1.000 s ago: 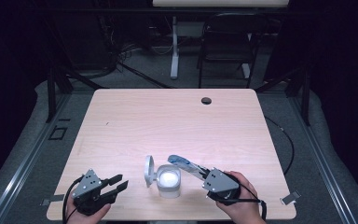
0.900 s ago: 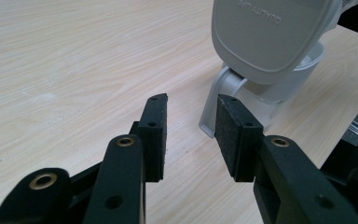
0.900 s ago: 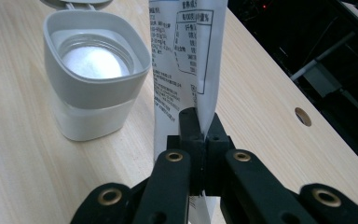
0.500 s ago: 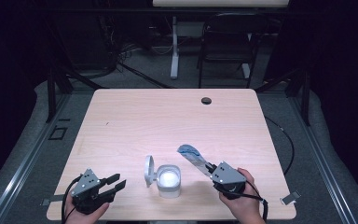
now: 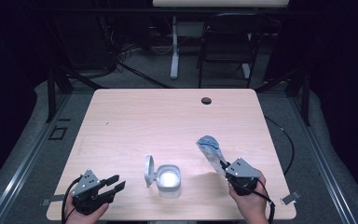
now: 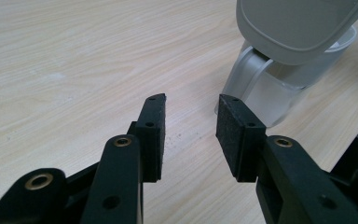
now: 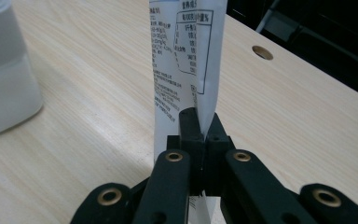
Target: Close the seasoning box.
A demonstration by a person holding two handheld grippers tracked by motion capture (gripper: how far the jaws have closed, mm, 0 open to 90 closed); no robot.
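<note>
A white container (image 5: 168, 180) with its hinged lid (image 5: 148, 171) flipped open to the left stands near the table's front edge. My right gripper (image 5: 224, 166) sits to the container's right, shut on a flat white and blue printed packet (image 5: 209, 149) that sticks up and away from the jaws. In the right gripper view the packet (image 7: 182, 60) rises straight from the closed pads, and the container (image 7: 2, 70) shows at the left edge. My left gripper (image 5: 114, 183) rests open at the front left. Its pads (image 6: 153, 130) hold nothing, and the container (image 6: 279, 79) stands just beyond them.
A dark round hole (image 5: 206, 100) lies in the wooden table (image 5: 168, 121) near its far edge. A chair and stand legs fill the dark floor behind. A cable trails off the table's right side.
My right gripper has drawn the packet to the right, away from the container, and lower toward the table. The left gripper has stayed in place.
</note>
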